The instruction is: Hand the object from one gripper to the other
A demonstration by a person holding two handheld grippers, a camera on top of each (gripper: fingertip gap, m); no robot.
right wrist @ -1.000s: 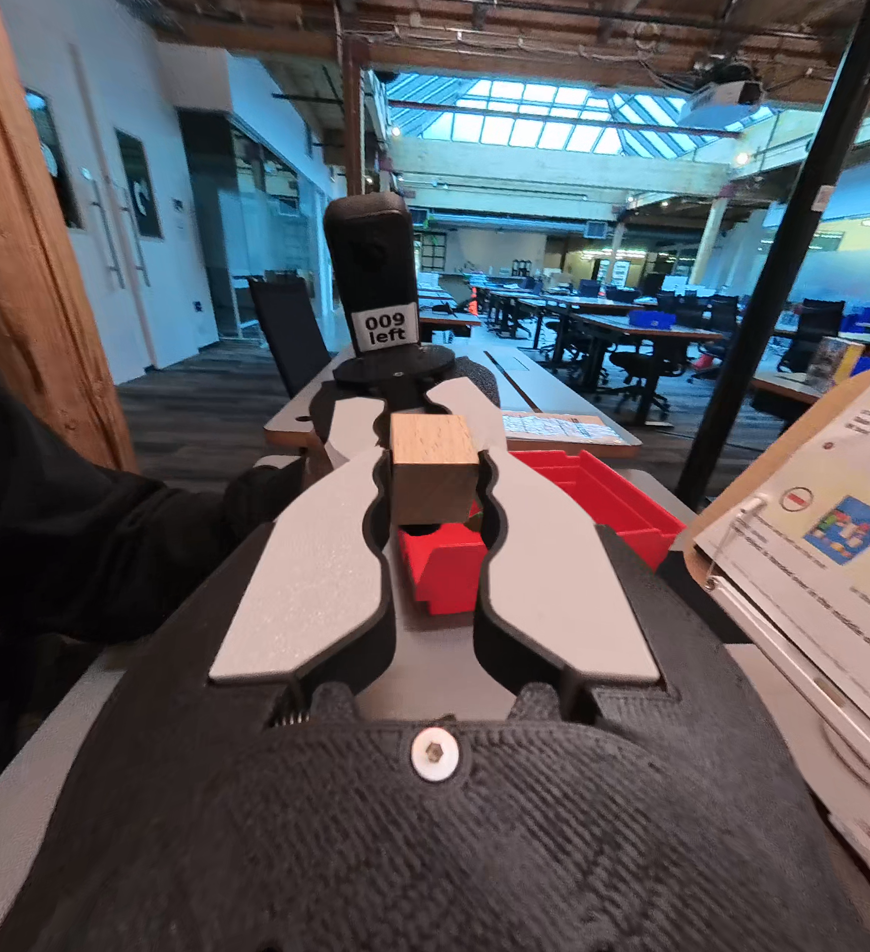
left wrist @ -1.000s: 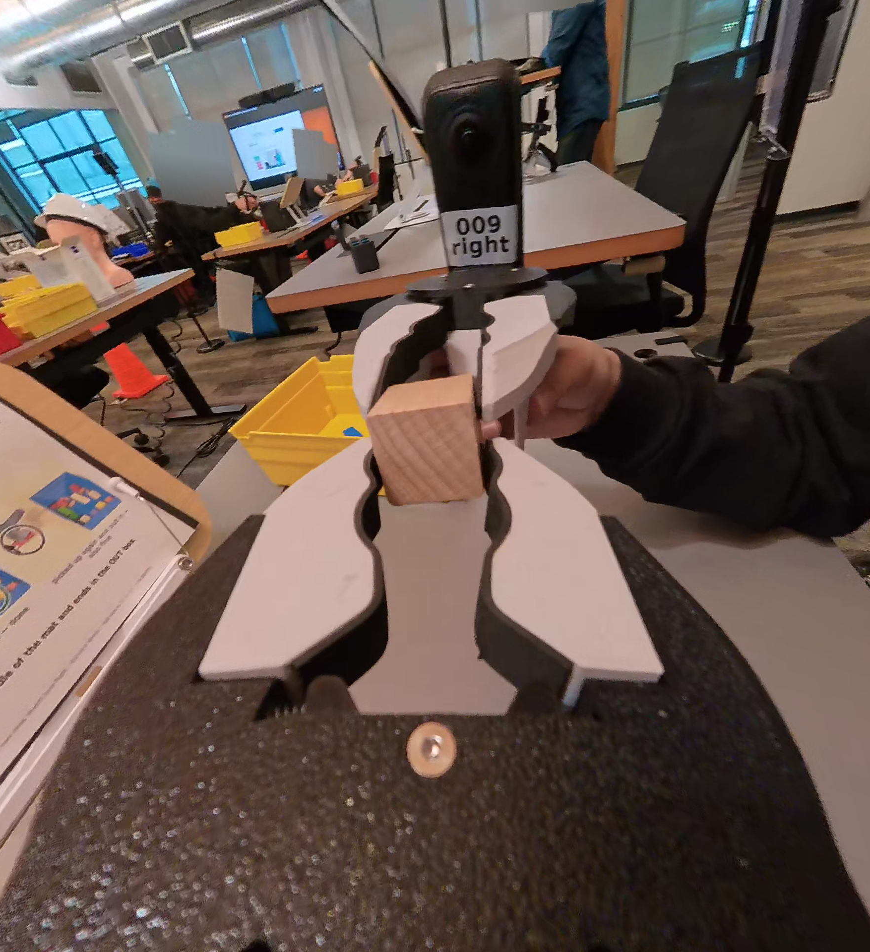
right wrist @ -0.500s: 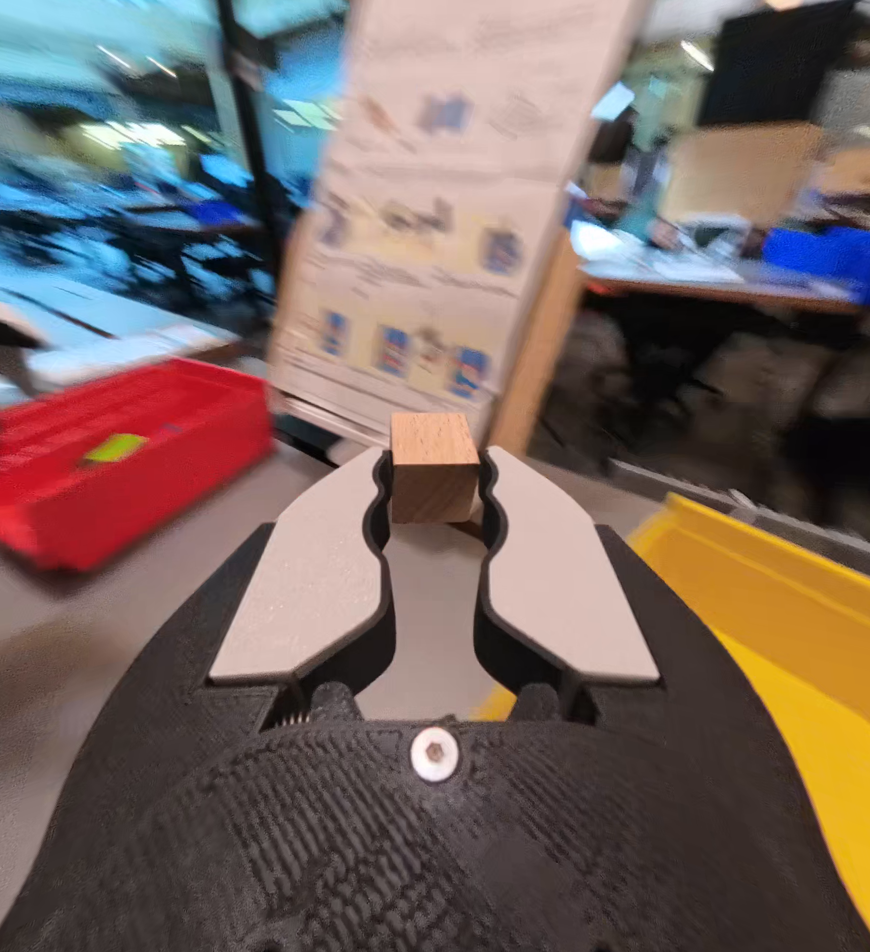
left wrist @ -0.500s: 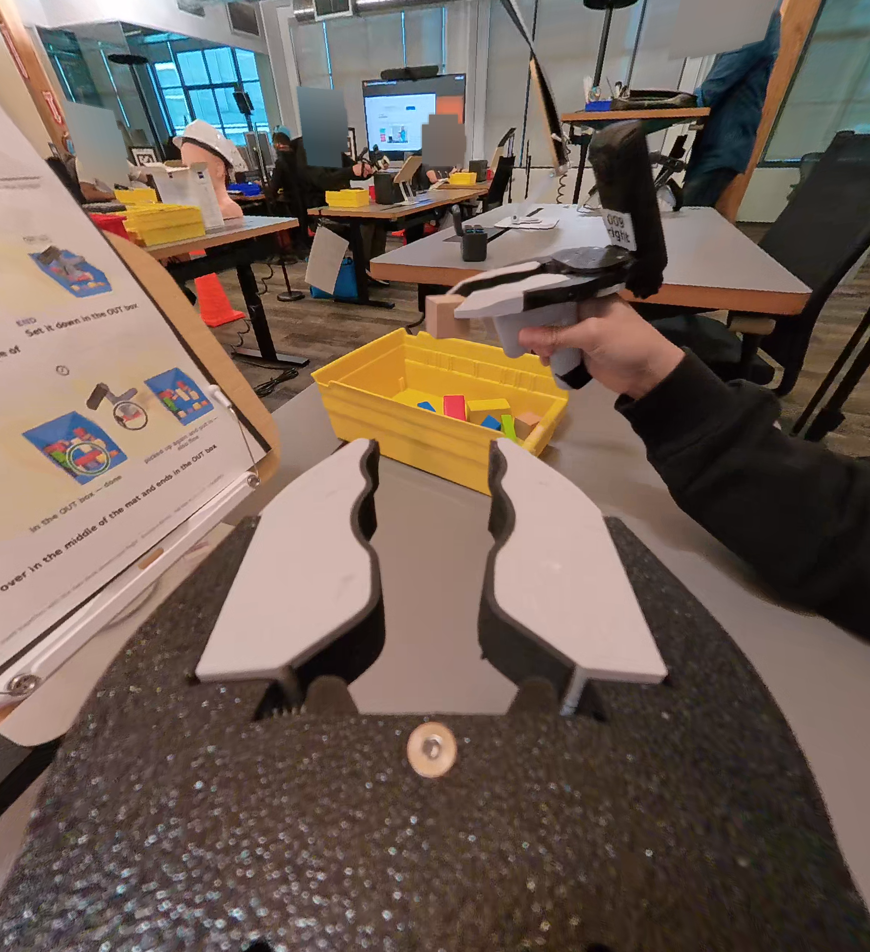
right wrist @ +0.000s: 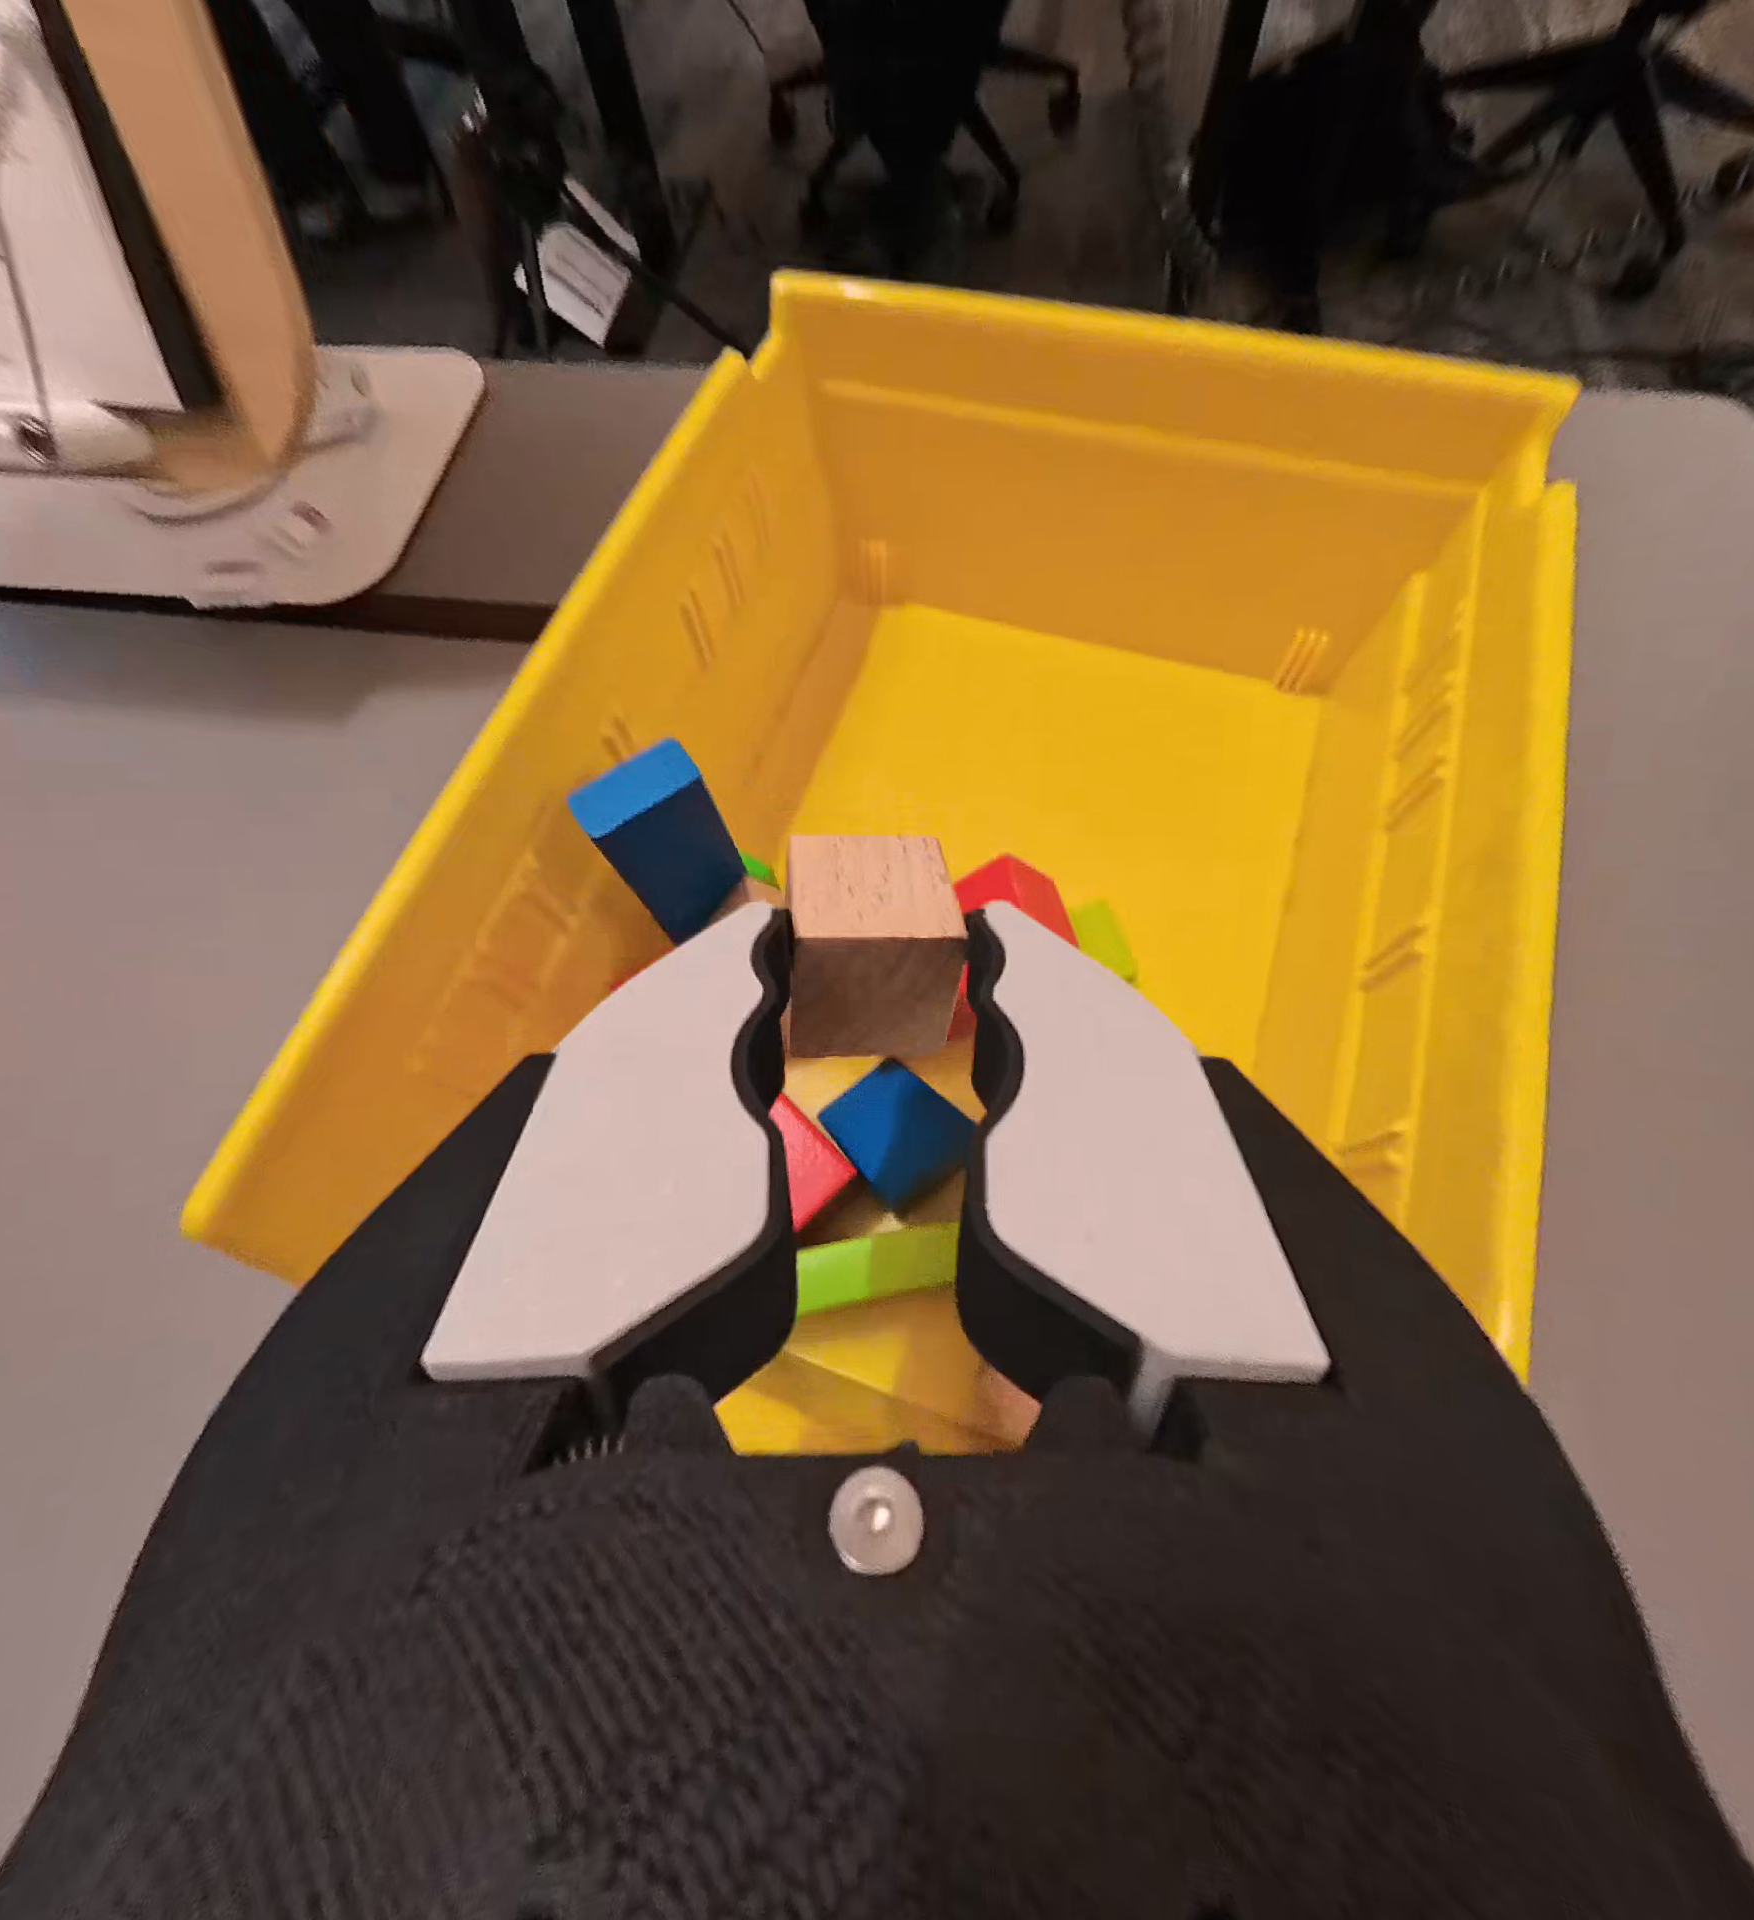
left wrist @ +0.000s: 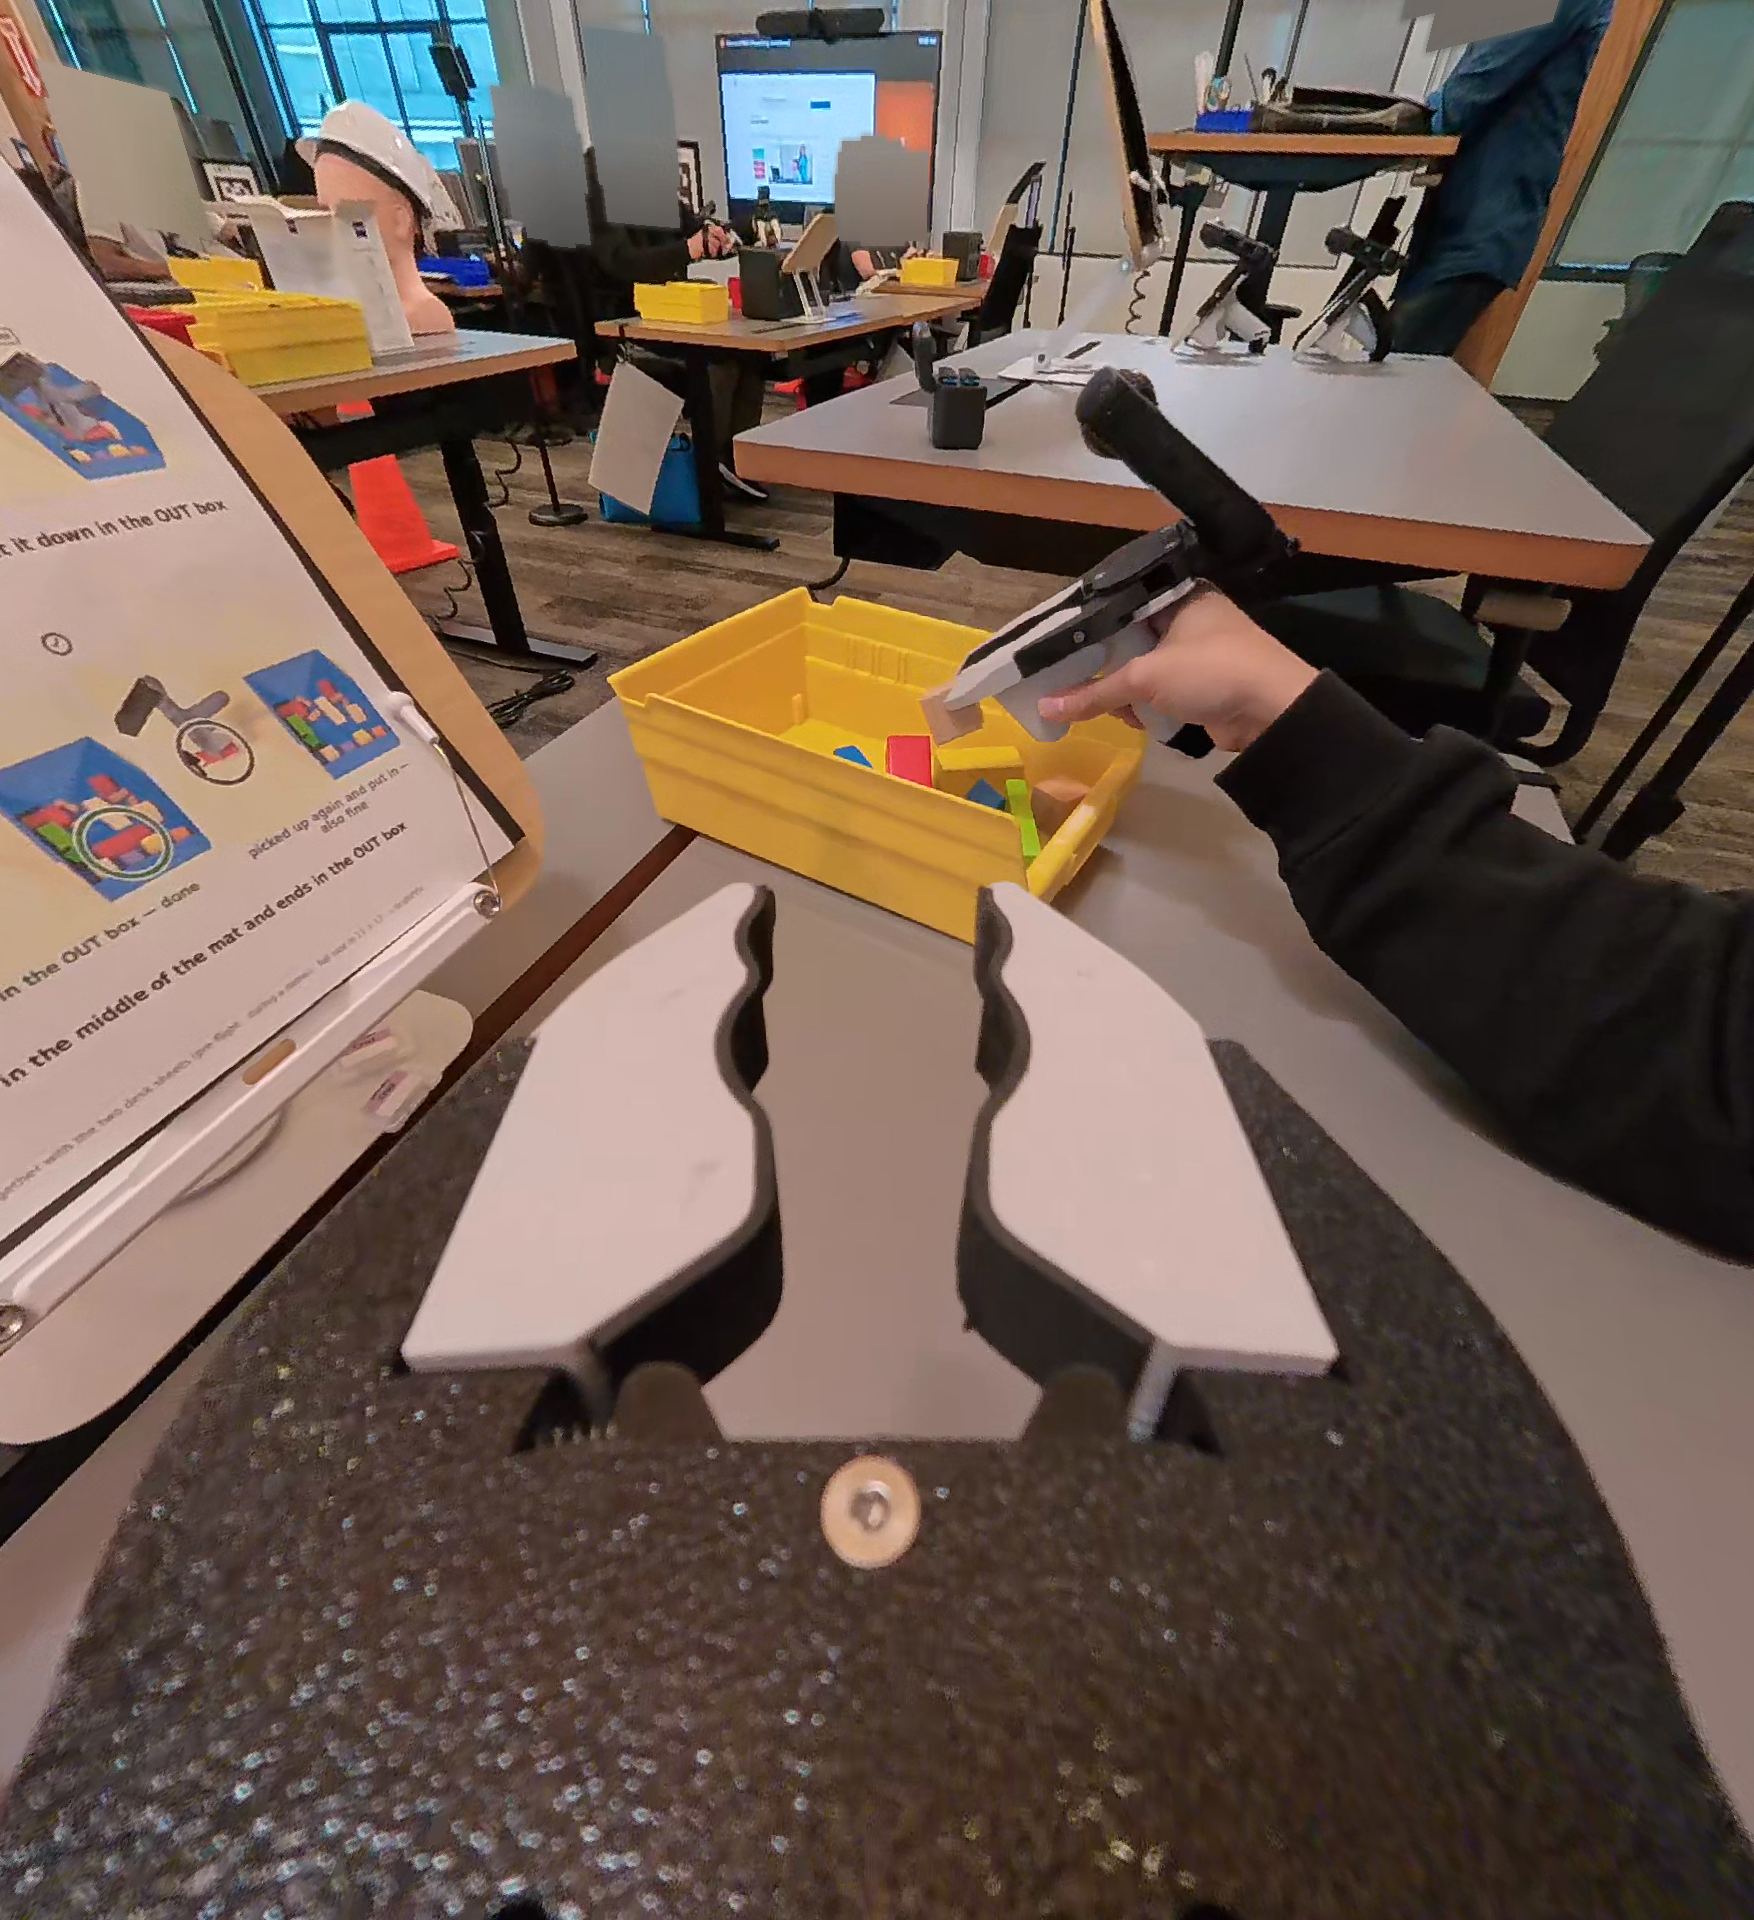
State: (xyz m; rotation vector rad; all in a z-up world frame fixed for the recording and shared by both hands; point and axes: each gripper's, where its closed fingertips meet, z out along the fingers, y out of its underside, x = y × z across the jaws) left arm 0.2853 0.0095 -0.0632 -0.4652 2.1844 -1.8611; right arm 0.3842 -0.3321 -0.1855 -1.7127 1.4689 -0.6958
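— Wooden cube (right wrist: 875, 940): where does it sit right now?

— Pinched at the tips of the right gripper (right wrist: 875, 971), both pads pressed on its sides, hanging over the near end of the yellow bin (right wrist: 1455, 831), just above the loose coloured blocks (right wrist: 894, 1132). It's a cube, so no long axis to line up.

— And the left gripper (left wrist: 873, 997)?

— Open and empty, low over the desk (left wrist: 1372, 997), short of the bin.

— Room to move?

— Straight down looks blocked by blocks; the far half of the bin floor is bare, with walls all round.
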